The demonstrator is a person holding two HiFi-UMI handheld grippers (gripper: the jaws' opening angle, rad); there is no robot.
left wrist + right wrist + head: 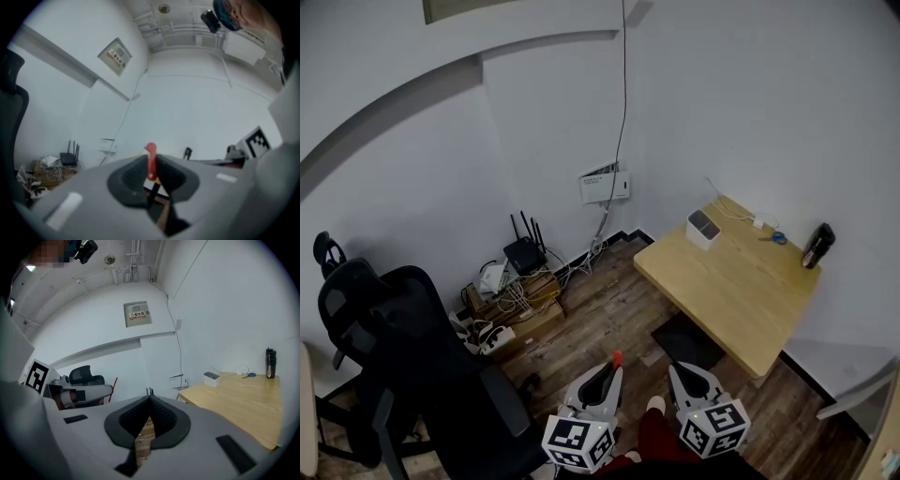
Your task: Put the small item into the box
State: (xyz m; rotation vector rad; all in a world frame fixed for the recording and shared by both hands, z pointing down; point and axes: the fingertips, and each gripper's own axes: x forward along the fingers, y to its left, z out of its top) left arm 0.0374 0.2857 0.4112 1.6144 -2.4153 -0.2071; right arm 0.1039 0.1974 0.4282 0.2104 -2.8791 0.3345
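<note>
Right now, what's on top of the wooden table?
On the table: a white box, a white plug with its cable, blue scissors and a black bottle. The box's inside cannot be made out.

A pale, honey-coloured wood grain is shown by the tabletop (741,291) at three o'clock in the head view; on it a white box (703,227) with a grey top, blue-handled scissors (778,238) and a black bottle (817,246) are seen. The floor (605,305) is laid in dark brown planks, and the walls (722,103) are painted plain white. At eight o'clock a black chair (403,356) is found, and at nine o'clock a black router (525,253). The left gripper (615,367) and right gripper (678,371), at six o'clock, are cased in light grey with black pads, each marked with black-and-white squares. A bright red small item (151,161) is shown in the left one.
</note>
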